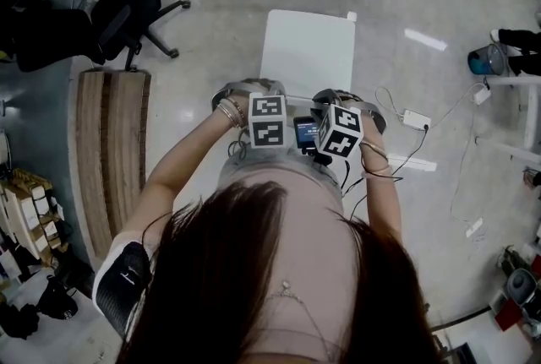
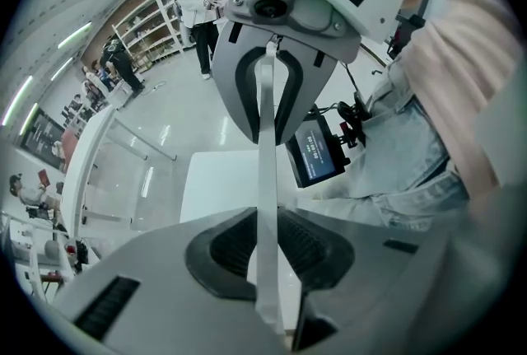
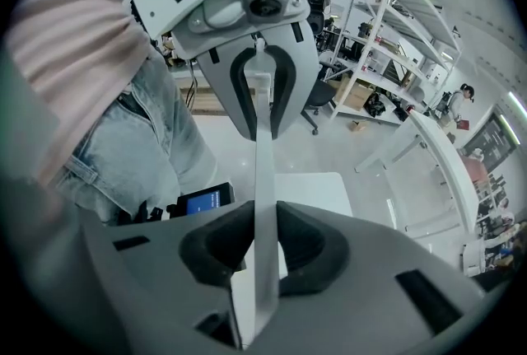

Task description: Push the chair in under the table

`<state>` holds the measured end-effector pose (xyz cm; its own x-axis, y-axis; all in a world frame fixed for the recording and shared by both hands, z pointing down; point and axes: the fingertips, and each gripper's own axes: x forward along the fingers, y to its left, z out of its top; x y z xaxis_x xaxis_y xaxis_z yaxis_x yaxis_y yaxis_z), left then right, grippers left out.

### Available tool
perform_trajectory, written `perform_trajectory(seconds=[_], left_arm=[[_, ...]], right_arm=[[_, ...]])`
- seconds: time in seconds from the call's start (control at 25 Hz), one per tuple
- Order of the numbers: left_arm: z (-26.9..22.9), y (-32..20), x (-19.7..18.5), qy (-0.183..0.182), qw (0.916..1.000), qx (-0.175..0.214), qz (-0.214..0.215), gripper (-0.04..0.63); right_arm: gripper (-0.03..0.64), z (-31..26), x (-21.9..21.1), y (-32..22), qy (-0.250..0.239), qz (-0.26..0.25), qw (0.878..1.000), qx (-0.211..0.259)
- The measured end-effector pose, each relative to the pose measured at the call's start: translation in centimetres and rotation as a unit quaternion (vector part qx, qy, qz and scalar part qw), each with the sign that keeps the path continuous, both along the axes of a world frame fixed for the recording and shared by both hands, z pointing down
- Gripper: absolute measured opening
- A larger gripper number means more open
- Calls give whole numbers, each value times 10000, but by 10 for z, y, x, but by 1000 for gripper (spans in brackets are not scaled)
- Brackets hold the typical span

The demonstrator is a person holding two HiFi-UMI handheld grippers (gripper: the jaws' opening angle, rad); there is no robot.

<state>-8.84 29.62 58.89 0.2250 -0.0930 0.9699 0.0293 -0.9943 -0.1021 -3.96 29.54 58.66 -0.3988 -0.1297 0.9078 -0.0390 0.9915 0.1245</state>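
Left gripper view has the left gripper (image 2: 265, 250) with its jaws narrowed onto the thin white chair back (image 2: 265, 139), pads pressing on both faces. From the head view, a black office chair (image 1: 127, 12) and a wooden slatted board (image 1: 110, 160) lie at the left, well apart from the white chair (image 1: 308, 50). That chair stands on the floor just in front of the person, seat pointing away. Further right, the right gripper (image 3: 263, 250) clamps the same back edge, jaws likewise closed on it.
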Motion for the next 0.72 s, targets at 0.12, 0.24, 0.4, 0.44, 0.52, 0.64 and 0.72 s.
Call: perform_trajectory(seconds=[0.12, 0.24, 0.4, 0.44, 0.52, 0.64, 0.72], left_arm=[[1, -14, -4, 27, 10000, 94, 5, 79], [1, -29, -8, 63, 9999, 134, -5, 80], [1, -46, -8, 91, 9998, 188, 61, 81], [1, -50, -9, 101, 9997, 195, 79, 81], [0, -56, -10, 127, 9997, 188, 102, 81], [0, -66, -10, 165, 9996, 183, 111, 81], [0, -72, -12, 173, 9995, 207, 133, 81]], right_arm=[[91, 2, -3, -13, 37, 43, 10000, 27], [92, 1, -7, -28, 41, 85, 10000, 31], [91, 2, -8, -44, 96, 149, 9998, 11], [91, 2, -8, -48, 113, 165, 9998, 7], [91, 1, -9, -54, 139, 201, 9997, 4], [95, 1, -9, -65, 160, 276, 9995, 13], [95, 1, -11, -71, 177, 301, 9994, 29]])
